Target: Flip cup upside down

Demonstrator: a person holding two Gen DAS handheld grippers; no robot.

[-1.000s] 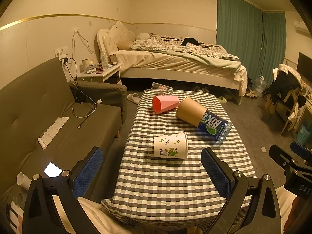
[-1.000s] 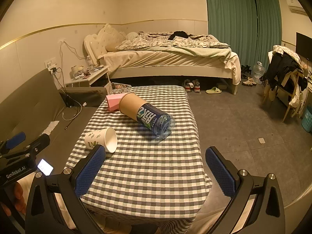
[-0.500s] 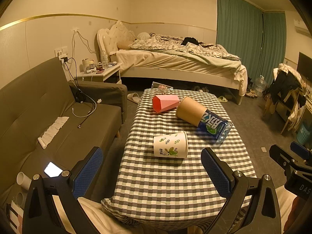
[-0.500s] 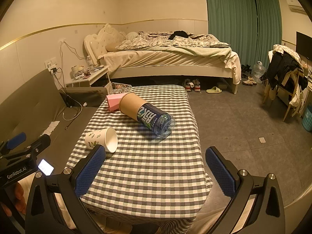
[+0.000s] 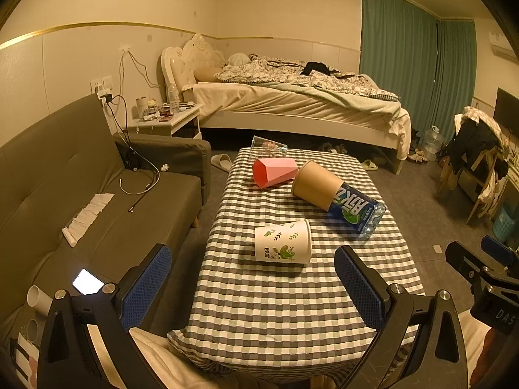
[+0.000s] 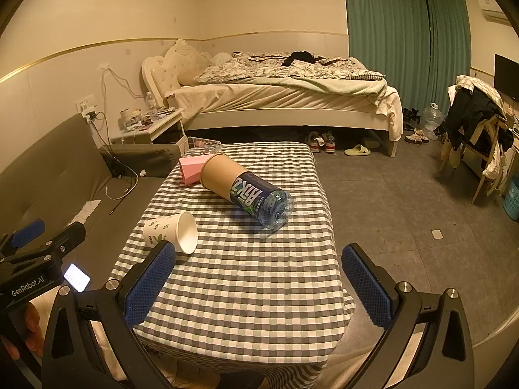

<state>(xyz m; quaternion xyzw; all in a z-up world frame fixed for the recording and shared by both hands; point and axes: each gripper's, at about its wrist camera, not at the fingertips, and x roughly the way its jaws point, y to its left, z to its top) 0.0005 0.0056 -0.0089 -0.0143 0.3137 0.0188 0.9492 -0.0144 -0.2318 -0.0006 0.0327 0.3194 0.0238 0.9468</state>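
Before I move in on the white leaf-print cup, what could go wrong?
The cup lies on its side and may roll away if one finger nudges it first. The blue-label bottle lies loose just behind and could be bumped. The checkered cloth could bunch if the left claw drags.

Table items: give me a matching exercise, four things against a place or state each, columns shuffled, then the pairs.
Things:
1. white leaf-print cup
2. pink cup
3. brown paper cup
4. clear box

Places or states:
A. at the table's far edge
B. sleeved over one end of the blue-labelled bottle
C. on its side, nearest the open left gripper
D. on its side, just in front of the clear box

Pairs: 1-C, 2-D, 3-B, 4-A
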